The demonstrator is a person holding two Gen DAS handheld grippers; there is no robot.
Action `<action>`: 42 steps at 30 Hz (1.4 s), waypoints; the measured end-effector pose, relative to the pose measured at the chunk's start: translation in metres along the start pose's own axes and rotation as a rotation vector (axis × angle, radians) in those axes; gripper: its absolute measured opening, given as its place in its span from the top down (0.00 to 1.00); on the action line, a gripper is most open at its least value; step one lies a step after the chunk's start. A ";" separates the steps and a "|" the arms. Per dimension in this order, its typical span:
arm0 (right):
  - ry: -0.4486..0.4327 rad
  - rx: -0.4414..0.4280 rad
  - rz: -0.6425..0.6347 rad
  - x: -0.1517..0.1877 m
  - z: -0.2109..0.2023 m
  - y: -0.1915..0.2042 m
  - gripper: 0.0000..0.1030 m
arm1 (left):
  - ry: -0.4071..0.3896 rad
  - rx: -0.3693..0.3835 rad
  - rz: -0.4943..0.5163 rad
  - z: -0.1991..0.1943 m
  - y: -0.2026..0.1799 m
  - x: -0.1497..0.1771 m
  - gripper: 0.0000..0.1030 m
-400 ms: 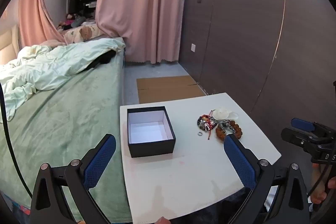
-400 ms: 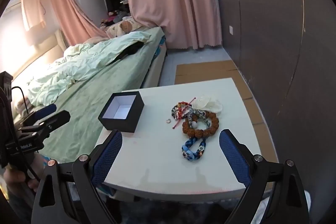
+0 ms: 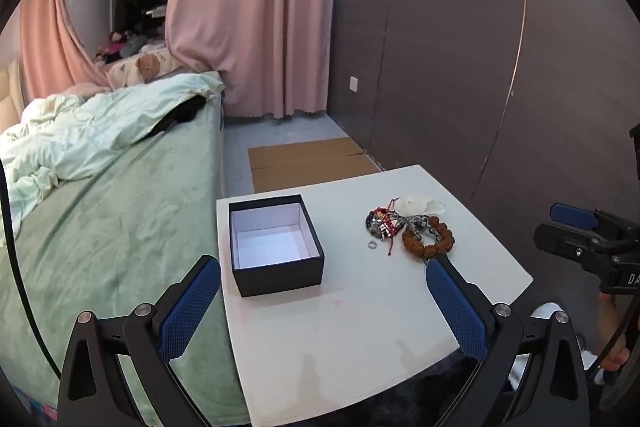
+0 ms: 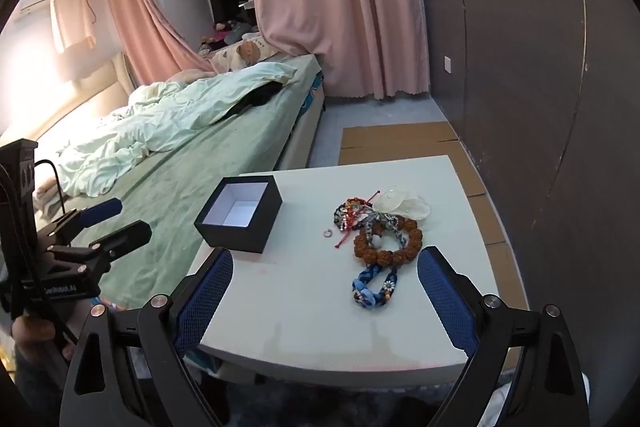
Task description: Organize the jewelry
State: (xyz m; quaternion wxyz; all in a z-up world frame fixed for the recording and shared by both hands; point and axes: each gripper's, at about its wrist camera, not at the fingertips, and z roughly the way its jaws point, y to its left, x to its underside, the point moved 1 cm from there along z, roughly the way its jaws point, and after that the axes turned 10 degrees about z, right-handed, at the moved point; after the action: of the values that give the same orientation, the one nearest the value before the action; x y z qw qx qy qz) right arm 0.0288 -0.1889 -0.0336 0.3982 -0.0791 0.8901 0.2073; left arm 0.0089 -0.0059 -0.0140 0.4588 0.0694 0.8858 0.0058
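So far nothing held | both tools wide: left tool (image 3: 323, 301), right tool (image 4: 325, 289) | jewelry pile (image 4: 378, 227) tangled on bench (image 4: 448, 259), box (image 4: 239, 213) beside | risk: one pull drags all; tiny ring (image 4: 327, 233) slips off.

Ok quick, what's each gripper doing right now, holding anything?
Left gripper: open, holding nothing, hanging over the near edge of the table.
Right gripper: open, holding nothing, short of the blue bracelet.

Readable text: barely any

Right gripper (image 3: 576, 231) body shows white letters "DA", cut off; left gripper (image 4: 108, 223) carries a white label, too blurred to read.
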 end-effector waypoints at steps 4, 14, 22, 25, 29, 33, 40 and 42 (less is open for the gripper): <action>0.006 0.008 0.011 -0.001 0.001 -0.003 0.09 | -0.002 0.021 0.004 0.000 -0.003 -0.001 0.01; 0.023 0.022 0.020 0.000 0.000 -0.010 0.09 | -0.012 0.036 0.026 0.001 -0.014 -0.001 0.00; 0.023 0.023 0.021 0.001 -0.002 -0.015 0.09 | -0.015 0.046 0.020 0.002 -0.017 0.000 0.00; 0.025 0.024 0.023 0.001 -0.003 -0.014 0.09 | -0.018 0.047 0.021 0.002 -0.018 -0.001 0.01; 0.025 0.024 0.025 0.001 -0.004 -0.016 0.09 | -0.016 0.048 0.018 0.003 -0.019 0.000 0.01; 0.022 0.026 0.029 0.002 -0.005 -0.019 0.09 | -0.014 0.048 0.017 0.005 -0.022 -0.001 0.01; 0.027 0.031 0.059 0.000 -0.004 -0.024 0.09 | -0.010 0.053 0.015 0.006 -0.022 -0.002 0.01; 0.028 0.031 0.064 0.000 -0.004 -0.024 0.09 | -0.011 0.055 0.013 0.005 -0.021 -0.002 0.00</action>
State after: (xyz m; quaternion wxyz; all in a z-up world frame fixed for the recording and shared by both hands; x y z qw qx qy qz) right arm 0.0337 -0.2118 -0.0381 0.3799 -0.0475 0.9008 0.2050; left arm 0.0114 -0.0274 -0.0167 0.4614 0.0880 0.8827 -0.0159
